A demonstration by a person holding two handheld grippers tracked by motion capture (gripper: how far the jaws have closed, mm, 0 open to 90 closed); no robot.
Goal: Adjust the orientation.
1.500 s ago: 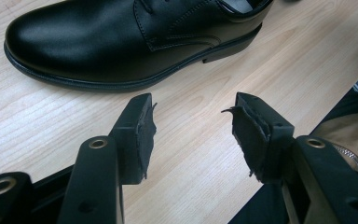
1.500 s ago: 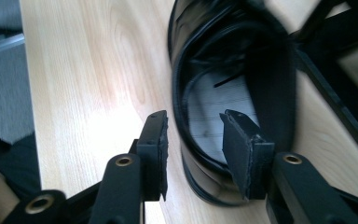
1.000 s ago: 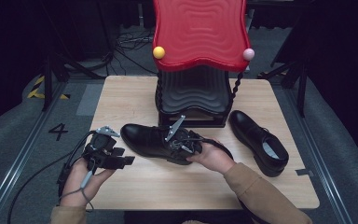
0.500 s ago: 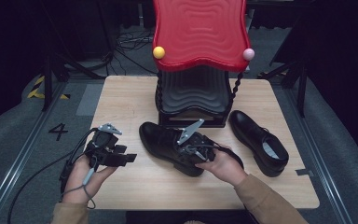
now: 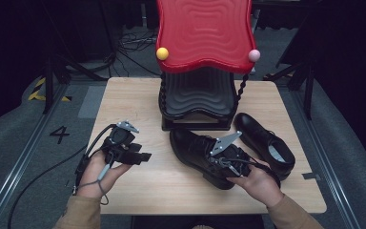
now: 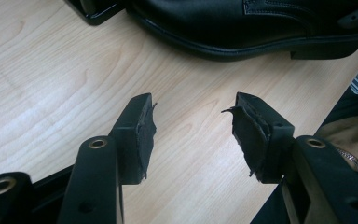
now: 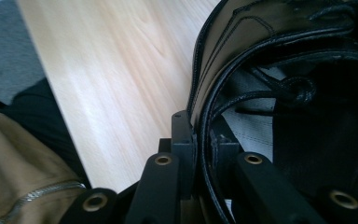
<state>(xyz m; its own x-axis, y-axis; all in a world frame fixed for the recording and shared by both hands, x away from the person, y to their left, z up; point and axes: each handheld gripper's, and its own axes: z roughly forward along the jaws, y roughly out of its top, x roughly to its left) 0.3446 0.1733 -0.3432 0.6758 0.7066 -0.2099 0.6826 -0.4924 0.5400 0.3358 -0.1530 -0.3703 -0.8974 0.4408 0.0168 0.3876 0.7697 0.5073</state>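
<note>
The right gripper (image 5: 218, 160) is clamped on the collar of a black shoe (image 5: 198, 150), one jaw outside the leather and one inside, as the right gripper view shows at the rim (image 7: 200, 126). The shoe lies near the table (image 5: 128, 102) centre, at six o'clock from the red-topped stand (image 5: 198, 93); its mate (image 5: 264, 143) rests at three o'clock. The left gripper (image 5: 145, 156) is held released at nine o'clock, nothing between its jaws. The step seems to be repositioning the shoe: the pinch is best kept firm, the sole low, and the laces left untangled.
</note>
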